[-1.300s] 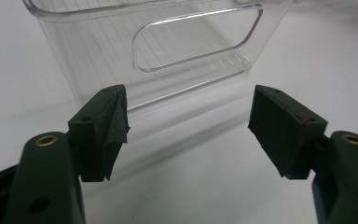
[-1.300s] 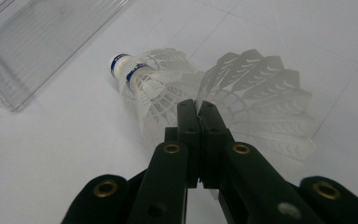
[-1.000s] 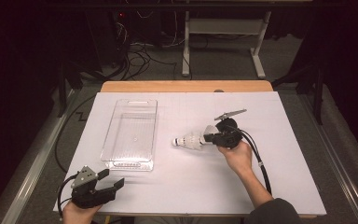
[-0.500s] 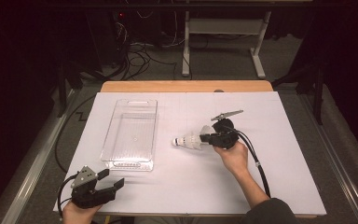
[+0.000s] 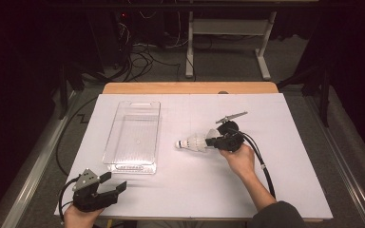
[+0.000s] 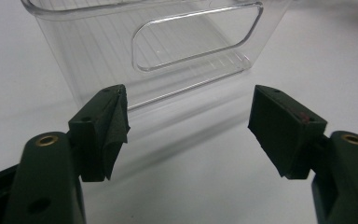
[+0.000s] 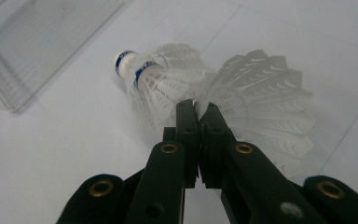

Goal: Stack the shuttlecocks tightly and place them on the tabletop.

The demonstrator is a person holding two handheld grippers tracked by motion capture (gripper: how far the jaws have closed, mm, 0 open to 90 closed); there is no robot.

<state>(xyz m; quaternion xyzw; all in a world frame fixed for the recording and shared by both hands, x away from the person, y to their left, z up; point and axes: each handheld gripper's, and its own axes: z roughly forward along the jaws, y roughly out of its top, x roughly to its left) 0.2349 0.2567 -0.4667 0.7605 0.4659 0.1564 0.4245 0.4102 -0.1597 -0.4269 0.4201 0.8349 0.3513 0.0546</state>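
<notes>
Pinching the feather skirt of a shuttlecock, the right gripper has its jaws pressed together on the rim of the feathers, as the right gripper view makes plain. What looks like a second shuttlecock sits nested against the first, though I cannot be sure they are two. It lies near the middle of the white table, cork nose pointing toward the clear plastic bin, a little apart from it. Such a thing is featherlight and fragile, I'd judge; the feathers crush easily, so the firmer cork end or a gentle hold on the skirt suits best. The bin looks empty. The left gripper rests at the table's near corner, jaws spread wide, nothing between them, facing the bin's handle end.
</notes>
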